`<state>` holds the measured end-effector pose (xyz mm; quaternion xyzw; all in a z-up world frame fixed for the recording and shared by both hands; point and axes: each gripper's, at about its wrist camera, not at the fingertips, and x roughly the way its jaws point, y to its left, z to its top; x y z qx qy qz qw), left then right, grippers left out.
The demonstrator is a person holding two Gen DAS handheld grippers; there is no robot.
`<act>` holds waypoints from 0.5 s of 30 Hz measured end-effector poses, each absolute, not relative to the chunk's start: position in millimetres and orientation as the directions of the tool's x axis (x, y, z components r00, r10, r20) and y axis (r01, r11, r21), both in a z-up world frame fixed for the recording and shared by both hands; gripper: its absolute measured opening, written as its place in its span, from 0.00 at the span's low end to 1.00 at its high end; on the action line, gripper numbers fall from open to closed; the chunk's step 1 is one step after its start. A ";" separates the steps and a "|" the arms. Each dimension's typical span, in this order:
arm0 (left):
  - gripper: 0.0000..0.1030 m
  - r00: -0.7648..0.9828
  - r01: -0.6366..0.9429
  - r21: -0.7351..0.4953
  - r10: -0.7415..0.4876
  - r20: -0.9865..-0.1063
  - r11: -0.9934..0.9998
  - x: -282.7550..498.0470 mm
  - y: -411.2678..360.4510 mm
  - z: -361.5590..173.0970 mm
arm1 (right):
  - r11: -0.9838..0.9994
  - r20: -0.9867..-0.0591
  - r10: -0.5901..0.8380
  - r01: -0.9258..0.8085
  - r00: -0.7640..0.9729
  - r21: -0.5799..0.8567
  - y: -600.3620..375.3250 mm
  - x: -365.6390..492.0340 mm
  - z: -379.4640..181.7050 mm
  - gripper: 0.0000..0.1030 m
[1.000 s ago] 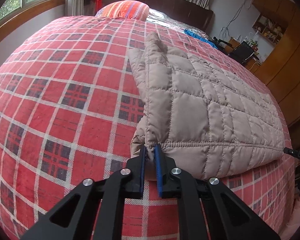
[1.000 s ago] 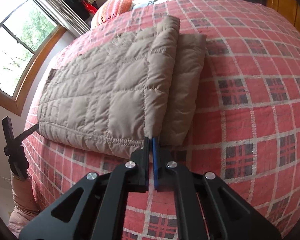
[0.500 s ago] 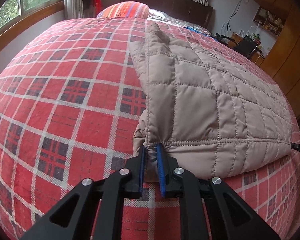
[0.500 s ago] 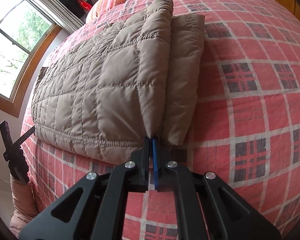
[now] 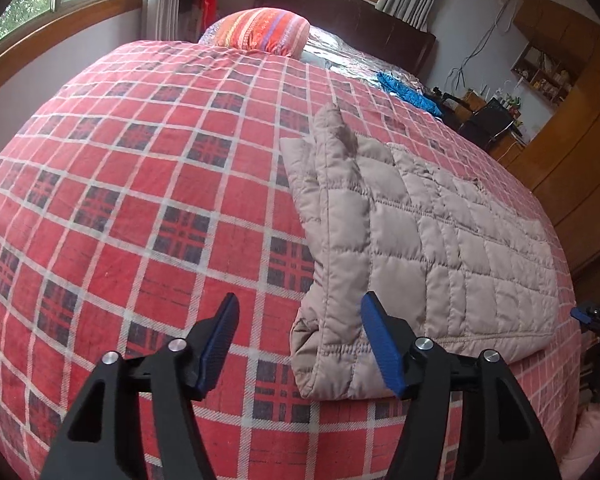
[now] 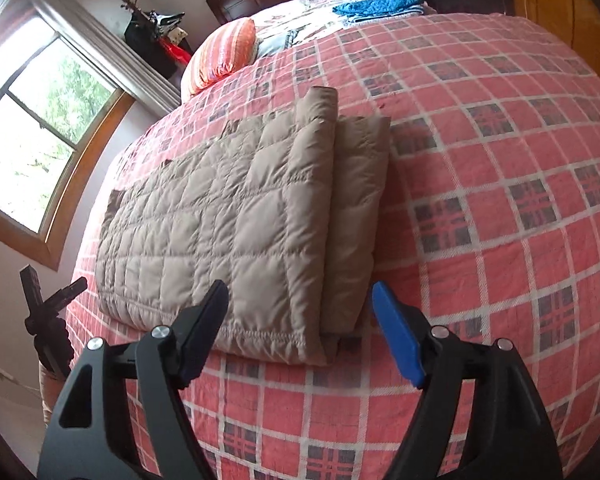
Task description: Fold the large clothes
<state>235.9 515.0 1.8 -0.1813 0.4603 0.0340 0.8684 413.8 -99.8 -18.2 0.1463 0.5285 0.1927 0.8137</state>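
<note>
A beige quilted jacket lies folded flat on the red plaid bedspread. In the left wrist view my left gripper stands open just short of the jacket's near left corner, holding nothing. The right wrist view shows the same jacket with a folded sleeve strip along its right side. My right gripper is open too, its blue pads either side of the jacket's near right corner without touching it. The other gripper shows at the left edge.
A striped orange pillow and blue cloth lie at the head of the bed. Windows line the left wall. Wooden cabinets stand on the right. The bed's near edge is just below both grippers.
Both grippers were shut on the jacket's near hem corners. They have opened, let the jacket drop flat on the bed, and drawn back a little.
</note>
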 end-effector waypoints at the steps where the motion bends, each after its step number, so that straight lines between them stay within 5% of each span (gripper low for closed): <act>1: 0.67 0.575 -0.225 -0.292 -0.115 -0.810 0.930 240.9 517.0 1.2 | 0.882 -0.804 0.470 -0.153 0.364 0.446 -99.6 417.9 -20.6 0.72; 15: 0.69 0.534 -0.235 -0.317 -0.151 -0.832 0.919 284.3 520.8 -20.9 | 0.855 -0.800 0.510 -0.084 0.317 0.512 -104.7 453.3 -55.6 0.73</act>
